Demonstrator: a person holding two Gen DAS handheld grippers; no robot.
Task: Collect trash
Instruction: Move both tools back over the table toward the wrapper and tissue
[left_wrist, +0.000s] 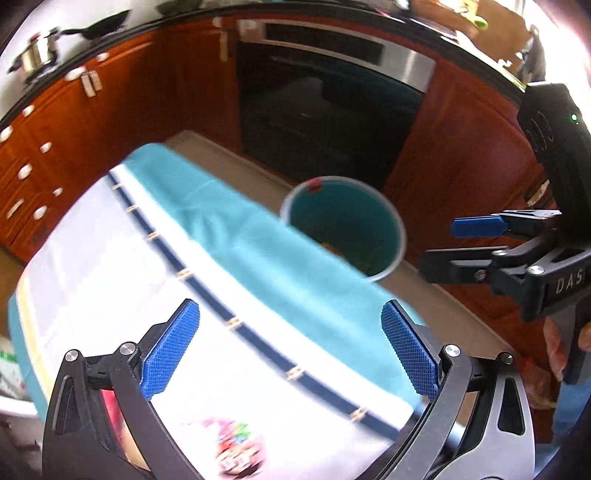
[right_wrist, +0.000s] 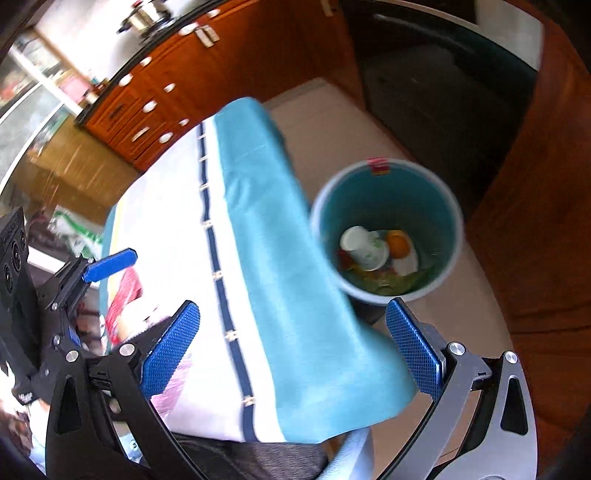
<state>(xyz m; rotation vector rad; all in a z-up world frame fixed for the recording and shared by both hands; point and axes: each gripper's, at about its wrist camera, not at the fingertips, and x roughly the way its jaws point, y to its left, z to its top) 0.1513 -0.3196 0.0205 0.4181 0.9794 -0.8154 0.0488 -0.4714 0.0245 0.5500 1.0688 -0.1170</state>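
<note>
Hovering over the table (right_wrist: 177, 206) with nothing held, the left gripper (left_wrist: 290, 349) and the right gripper (right_wrist: 291, 349) are both standing with jaws wide apart. One bin (right_wrist: 448, 206) is sitting on the floor just beside the table's teal edge, holding one paper cup (right_wrist: 365, 248), one orange piece (right_wrist: 397, 243) and some greenish scraps. This looks like the gap between drops; next, I judge, a gripper is needing to find another piece on the table, perhaps the red wrapper (right_wrist: 123, 291) near the left gripper.
</note>
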